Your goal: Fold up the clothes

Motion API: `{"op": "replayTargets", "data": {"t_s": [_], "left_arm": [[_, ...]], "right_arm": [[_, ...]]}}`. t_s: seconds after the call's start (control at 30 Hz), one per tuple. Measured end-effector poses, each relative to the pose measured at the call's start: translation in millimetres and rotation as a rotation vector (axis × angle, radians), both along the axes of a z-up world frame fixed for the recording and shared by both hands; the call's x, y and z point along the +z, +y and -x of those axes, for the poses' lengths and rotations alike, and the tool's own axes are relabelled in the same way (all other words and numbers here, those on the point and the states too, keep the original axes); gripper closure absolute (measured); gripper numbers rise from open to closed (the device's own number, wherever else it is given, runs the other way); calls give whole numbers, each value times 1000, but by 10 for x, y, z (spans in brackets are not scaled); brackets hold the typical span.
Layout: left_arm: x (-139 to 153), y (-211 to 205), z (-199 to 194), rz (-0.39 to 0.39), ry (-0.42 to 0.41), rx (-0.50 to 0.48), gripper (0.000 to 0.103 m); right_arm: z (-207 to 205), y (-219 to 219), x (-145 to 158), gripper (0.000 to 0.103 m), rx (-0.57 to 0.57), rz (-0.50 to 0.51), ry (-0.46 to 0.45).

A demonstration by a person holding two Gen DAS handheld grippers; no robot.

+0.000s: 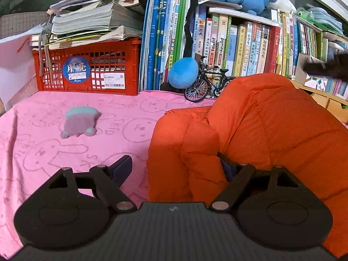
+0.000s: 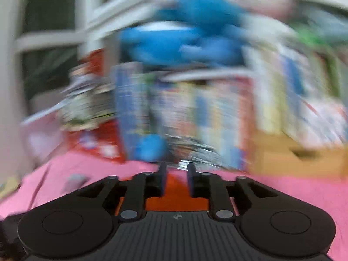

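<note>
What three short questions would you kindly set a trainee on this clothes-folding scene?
1. True or false: the left gripper is shut on the orange jacket.
2. What stands in front of the books, just behind the jacket? A) model bicycle B) mug C) lamp
3. What colour is the cloth under the jacket?

Key:
1. False: its jaws stand wide, and one finger is clear of the jacket.
2. A
3. Pink
</note>
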State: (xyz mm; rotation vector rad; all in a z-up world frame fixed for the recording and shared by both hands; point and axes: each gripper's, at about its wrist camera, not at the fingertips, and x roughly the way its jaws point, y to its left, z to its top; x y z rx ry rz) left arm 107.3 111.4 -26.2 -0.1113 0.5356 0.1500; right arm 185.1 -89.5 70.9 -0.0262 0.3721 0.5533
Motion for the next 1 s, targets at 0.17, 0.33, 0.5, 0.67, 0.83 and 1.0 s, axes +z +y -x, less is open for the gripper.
{"op": "replayTargets", "data": {"t_s": [0.17,0.33,0.5,0.67,0.83,1.0], "left_arm": [[-2,10,5,7,-3,3,19],[-6,39,4,26,-1,2,15],[-11,51,-1,32,2,-2,15],[-23,72,-15,52,6,-7,15],[-34,110,-26,76,12,-1,13],[-41,152,-25,111,11,-3,13]], "right_arm": [[163,896,-62,67,128,211,-60],[-10,972,-332,68,-26,376,-61],[-266,533,-432,67,-199,385,-36],[-492,75,-591,52,-206,194,136],[-553,-493,-584,42,-126,-234,336],[-278,-1058,-754,6,26,-442,478]]}}
